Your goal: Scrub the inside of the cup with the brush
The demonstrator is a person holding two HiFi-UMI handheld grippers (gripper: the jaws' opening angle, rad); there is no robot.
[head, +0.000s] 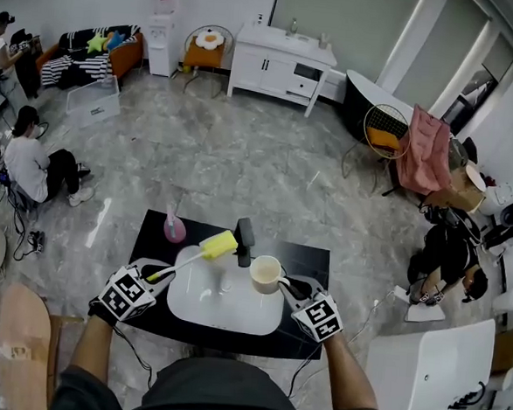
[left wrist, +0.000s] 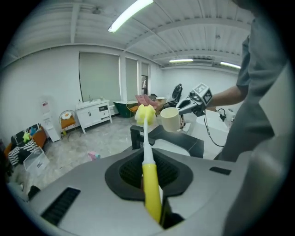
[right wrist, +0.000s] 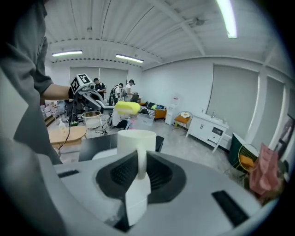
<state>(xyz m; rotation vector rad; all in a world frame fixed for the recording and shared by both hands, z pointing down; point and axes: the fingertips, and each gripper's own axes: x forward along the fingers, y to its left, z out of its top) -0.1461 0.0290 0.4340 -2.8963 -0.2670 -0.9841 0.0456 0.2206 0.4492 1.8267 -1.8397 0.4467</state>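
While left gripper (left wrist: 153, 205) clamps the yellow-handled sponge brush (left wrist: 147, 150) & right gripper (right wrist: 137, 186) pinches the cream ceramic cup (right wrist: 136, 140) by its handle over the white oval tray (head: 222, 316), sponge sits near the rim, not inside. Risk: off-centre push w/ brush could twist cup in that thin grip.

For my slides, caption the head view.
Yellow brush in the left gripper, cream cup in the right gripper, held side by side above a white tray.
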